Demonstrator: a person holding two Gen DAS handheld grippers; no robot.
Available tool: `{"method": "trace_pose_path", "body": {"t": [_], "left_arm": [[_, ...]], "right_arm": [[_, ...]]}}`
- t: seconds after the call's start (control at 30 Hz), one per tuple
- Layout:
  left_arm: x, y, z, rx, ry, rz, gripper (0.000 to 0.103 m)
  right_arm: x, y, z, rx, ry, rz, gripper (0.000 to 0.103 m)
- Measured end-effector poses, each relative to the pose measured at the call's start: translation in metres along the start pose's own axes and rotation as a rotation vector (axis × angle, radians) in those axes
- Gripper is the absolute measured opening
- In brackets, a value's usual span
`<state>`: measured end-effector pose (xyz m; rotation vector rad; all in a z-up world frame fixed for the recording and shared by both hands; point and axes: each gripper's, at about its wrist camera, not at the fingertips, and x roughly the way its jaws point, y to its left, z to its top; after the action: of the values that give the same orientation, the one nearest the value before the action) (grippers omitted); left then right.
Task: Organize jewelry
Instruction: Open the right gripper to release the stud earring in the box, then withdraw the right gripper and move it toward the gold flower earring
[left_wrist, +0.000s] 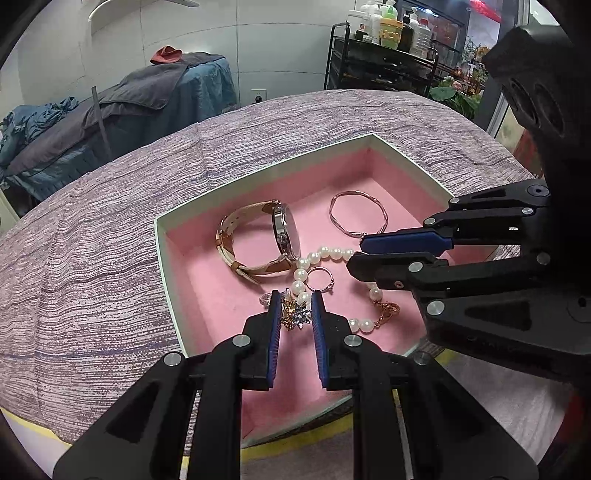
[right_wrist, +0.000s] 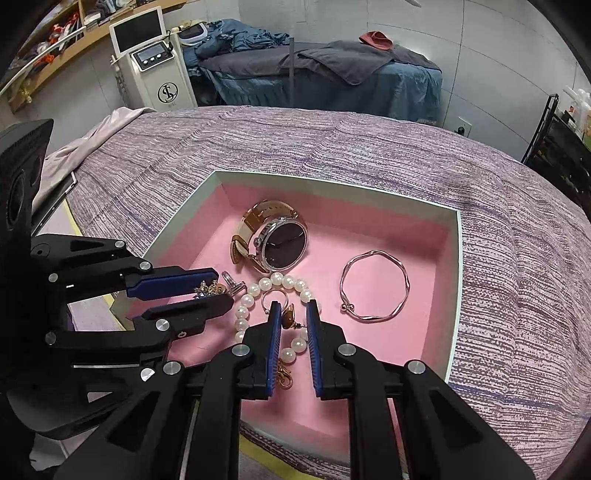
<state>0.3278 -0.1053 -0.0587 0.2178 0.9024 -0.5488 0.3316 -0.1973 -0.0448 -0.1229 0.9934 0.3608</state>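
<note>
A purple-and-white woven cloth (left_wrist: 110, 229) is covering the surface, wrinkling into soft ridges, and a strip of yellow is peeking out at its near edge. On it is sitting a shallow box (left_wrist: 266, 170) with pale walls and a pink lining. Inside are lying a tan-strapped watch (left_wrist: 258, 240), a thin twisted bangle (left_wrist: 357, 213), a pearl bracelet (left_wrist: 325, 254) with a gold clasp, and a small ring (left_wrist: 319, 279) inside the pearl loop.

The left gripper (left_wrist: 295, 312) is hanging over the near left part of the box, its blue pads narrowed on a gold and blue flower brooch (left_wrist: 293, 314). The right gripper (right_wrist: 293, 325) is pointing down over the pearl loop, clenched on a small amber-coloured earring (right_wrist: 289, 318), whose post is reaching across to the other pad.

Behind, a treatment bed (right_wrist: 332, 74) is standing against grey wall panels, draped in blue sheets and a grey towel, with a red cloth (right_wrist: 376, 38) on top. A white machine (right_wrist: 155, 62) with a screen is standing beside it, and a black trolley (left_wrist: 380, 62) is holding bottles.
</note>
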Motion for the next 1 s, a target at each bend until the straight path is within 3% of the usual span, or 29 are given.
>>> {"method": "trace_pose_path", "body": {"t": [0.3,0.47,0.53,0.57,0.6,0.73,0.8,1.0], "left_arm": [[0.0,-0.002,-0.001,0.011,-0.011,0.017,0.017],[-0.014,0.003,-0.002,-0.009,-0.038,0.041,0.02],[-0.026,0.006,-0.002,-0.02,-0.073,0.063,0.04],[-0.034,0.007,-0.003,-0.025,-0.099,0.077,0.06],[-0.045,0.008,-0.003,-0.032,-0.134,0.103,0.072],[-0.076,0.013,-0.011,-0.071,-0.213,0.137,0.083],[-0.087,0.014,-0.02,-0.105,-0.245,0.136,0.091],[-0.1,0.006,-0.051,-0.128,-0.273,0.161,0.094]], "right_arm": [[0.001,0.003,-0.003,-0.026,-0.008,-0.014,0.014],[-0.009,0.003,-0.002,-0.024,-0.035,-0.022,0.028],[-0.019,0.004,-0.002,-0.028,-0.061,-0.027,0.038],[-0.025,0.005,-0.002,-0.033,-0.079,-0.033,0.04],[-0.032,0.007,-0.003,-0.037,-0.102,-0.041,0.044],[-0.056,0.01,-0.012,-0.024,-0.179,-0.057,0.062],[-0.067,0.011,-0.021,0.001,-0.208,-0.048,0.064],[-0.087,0.021,-0.045,0.032,-0.253,-0.035,0.068]]}}
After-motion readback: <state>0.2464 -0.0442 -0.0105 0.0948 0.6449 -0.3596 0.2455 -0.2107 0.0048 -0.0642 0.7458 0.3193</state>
